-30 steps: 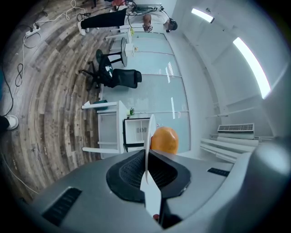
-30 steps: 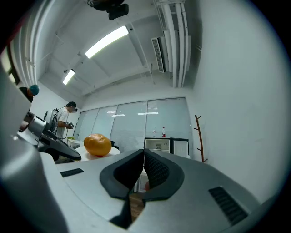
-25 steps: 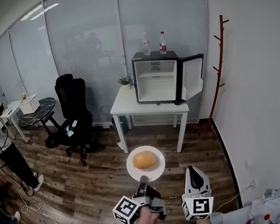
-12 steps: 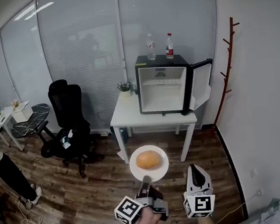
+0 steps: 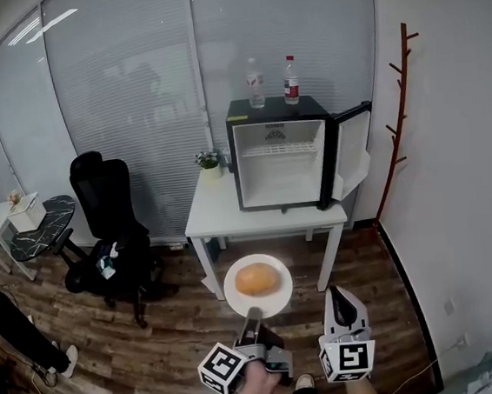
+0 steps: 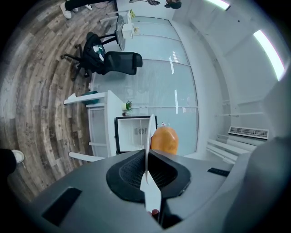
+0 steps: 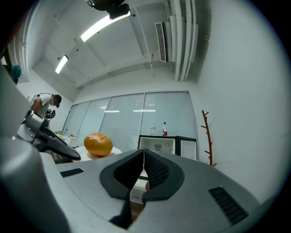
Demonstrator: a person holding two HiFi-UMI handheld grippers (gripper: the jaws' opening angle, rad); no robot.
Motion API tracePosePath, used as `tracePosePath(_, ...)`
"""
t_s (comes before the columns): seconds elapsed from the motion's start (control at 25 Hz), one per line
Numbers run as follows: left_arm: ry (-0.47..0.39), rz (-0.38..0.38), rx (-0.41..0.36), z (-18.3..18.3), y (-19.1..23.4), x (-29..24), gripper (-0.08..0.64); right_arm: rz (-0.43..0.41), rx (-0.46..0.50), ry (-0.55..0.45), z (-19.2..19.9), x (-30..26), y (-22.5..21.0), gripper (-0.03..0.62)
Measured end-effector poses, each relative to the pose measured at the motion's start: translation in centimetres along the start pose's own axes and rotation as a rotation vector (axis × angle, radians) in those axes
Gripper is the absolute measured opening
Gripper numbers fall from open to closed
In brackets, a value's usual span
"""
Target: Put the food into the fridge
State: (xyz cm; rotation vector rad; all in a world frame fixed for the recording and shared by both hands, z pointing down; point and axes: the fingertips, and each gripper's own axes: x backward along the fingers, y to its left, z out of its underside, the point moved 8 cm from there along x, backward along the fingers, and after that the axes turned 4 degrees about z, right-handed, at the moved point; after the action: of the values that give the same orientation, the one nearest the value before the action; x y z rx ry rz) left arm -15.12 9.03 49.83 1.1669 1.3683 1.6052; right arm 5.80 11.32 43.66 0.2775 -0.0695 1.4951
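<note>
A white plate (image 5: pixel 258 297) carries a round orange bun (image 5: pixel 256 279). My left gripper (image 5: pixel 252 315) is shut on the plate's near rim and holds it level in mid-air. In the left gripper view the plate (image 6: pixel 149 136) shows edge-on between the jaws, with the bun (image 6: pixel 164 140) beside it. My right gripper (image 5: pixel 342 300) hangs to the right of the plate, shut with nothing in it. The black mini fridge (image 5: pixel 277 158) stands ahead on a white table (image 5: pixel 231 221). Its door (image 5: pixel 352 150) is swung open to the right and its white inside shows bare shelves.
Two bottles (image 5: pixel 289 75) stand on top of the fridge. A small potted plant (image 5: pixel 210 162) sits on the table's left end. A black office chair (image 5: pixel 108 215) stands left of the table, and a wooden coat rack (image 5: pixel 398 106) leans by the right wall. Wood floor lies between me and the table.
Both grippers and the plate with the bun have come forward towards the fridge and table, which now look nearer. The person at the left edge has mostly left the view.
</note>
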Motion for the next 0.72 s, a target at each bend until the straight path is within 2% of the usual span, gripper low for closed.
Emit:
tracePosePath(0.4, -0.026, -0.034, -0.018, 0.5, 1.2, -13.5, 0.035, -0.031, -0.016, 0.001, 3.0, -12.5, -5.6, 0.028)
tracePosePath(0.72, -0.035, -0.007, -0.038, 2.1, 1.8, -25.0, 0.034, -0.035, -0.039, 0.003, 5.7, -21.5, -12.0, 0.028)
